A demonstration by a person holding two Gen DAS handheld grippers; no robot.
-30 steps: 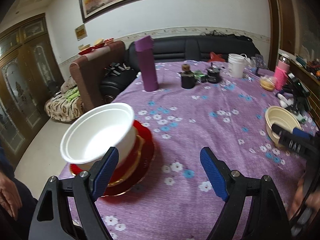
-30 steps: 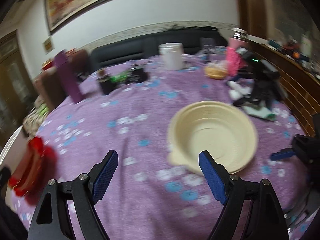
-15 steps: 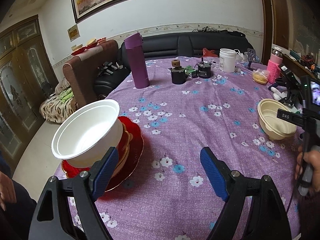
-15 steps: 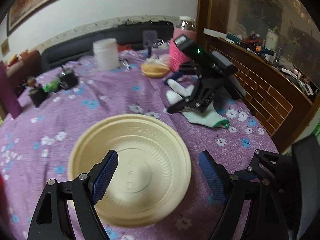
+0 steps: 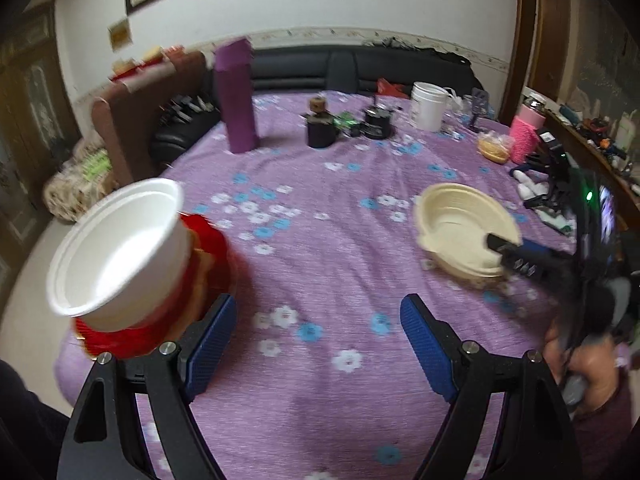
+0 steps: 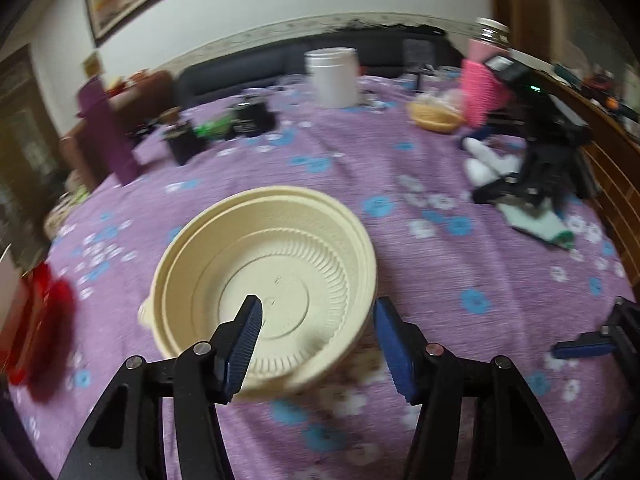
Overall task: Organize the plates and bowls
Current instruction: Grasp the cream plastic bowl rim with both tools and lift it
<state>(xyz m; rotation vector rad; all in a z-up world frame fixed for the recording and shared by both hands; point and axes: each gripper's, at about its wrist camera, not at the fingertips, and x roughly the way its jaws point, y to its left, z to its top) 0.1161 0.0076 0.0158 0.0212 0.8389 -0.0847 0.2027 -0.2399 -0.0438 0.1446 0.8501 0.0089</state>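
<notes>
A cream bowl [image 6: 264, 276] sits on the purple tablecloth; it also shows in the left wrist view [image 5: 460, 228] at the right. My right gripper [image 6: 318, 320] is open and straddles the bowl's near right rim, left finger inside, right finger outside. A white bowl [image 5: 116, 248] rests tilted on a stack of red plates [image 5: 160, 312] at the table's left edge. My left gripper [image 5: 318, 332] is open and empty over the cloth, to the right of that stack. The red plates show blurred in the right wrist view [image 6: 36, 328].
A purple tall bottle [image 5: 236, 96], dark jars [image 5: 320, 128], a white tub [image 5: 428, 106], a pink sleeved bottle [image 5: 528, 136] and a small orange dish [image 5: 494, 148] stand at the far side. A black device and gloves [image 6: 536, 168] lie at the right.
My right gripper has come down onto the cream bowl and narrowed, one finger now inside the rim. My left gripper has swung slightly right; the white bowl and red plates stay put.
</notes>
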